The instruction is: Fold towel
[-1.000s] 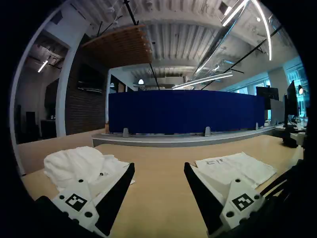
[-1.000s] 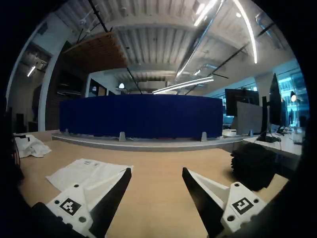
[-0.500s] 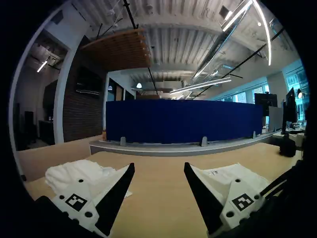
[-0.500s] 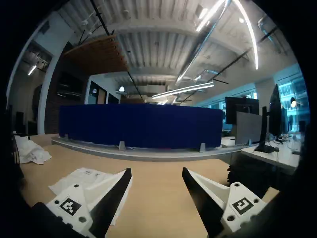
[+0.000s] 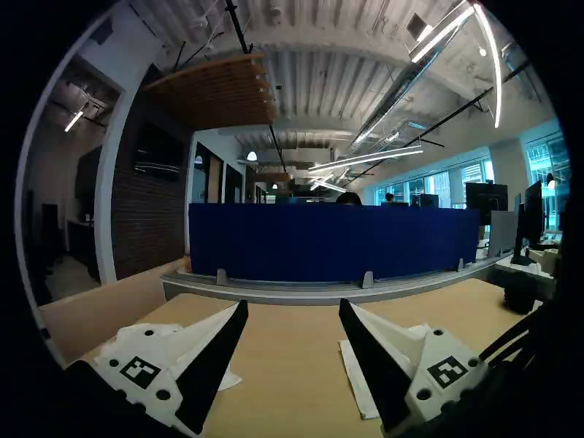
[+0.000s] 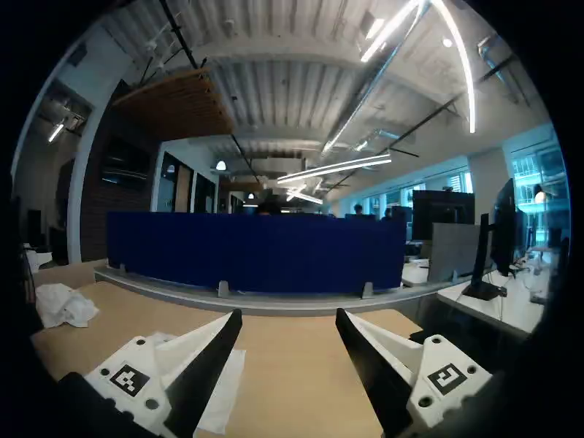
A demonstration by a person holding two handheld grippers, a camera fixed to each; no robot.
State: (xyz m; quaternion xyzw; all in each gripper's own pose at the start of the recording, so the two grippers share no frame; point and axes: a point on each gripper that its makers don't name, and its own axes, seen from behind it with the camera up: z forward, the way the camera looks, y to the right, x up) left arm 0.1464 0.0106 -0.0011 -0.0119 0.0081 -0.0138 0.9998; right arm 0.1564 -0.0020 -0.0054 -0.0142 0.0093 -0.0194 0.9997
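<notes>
So nothing's been grabbed yet, as far as I can tell; the left gripper (image 5: 292,303) has its jaws wide apart with just bare wooden table (image 5: 292,379) between them, and the right gripper (image 6: 288,312) is the same, spread open and holding nothing; both are held pretty level, looking out across the desk at the blue divider (image 5: 328,241) rather than down at the work. The flat white towel (image 5: 350,376) is lying spread on the table; in the left gripper view it pokes out from under the right-hand finger (image 5: 409,358), and in the right gripper view it sits under and just beside the left-hand finger (image 6: 175,358), so I'd guess it's between the two grippers. There's also a crumpled white cloth (image 6: 64,305) well off to the side on the same table, which might be next in the queue, can't say. My read is this is the approach step, before the first fold; next move wants both grippers tipped down toward the towel's near edge, one per corner, fingers pinching only the cloth layer and not scraping the tabletop; the corners are hidden behind the fingers right now, so lining up is the tricky bit.
</notes>
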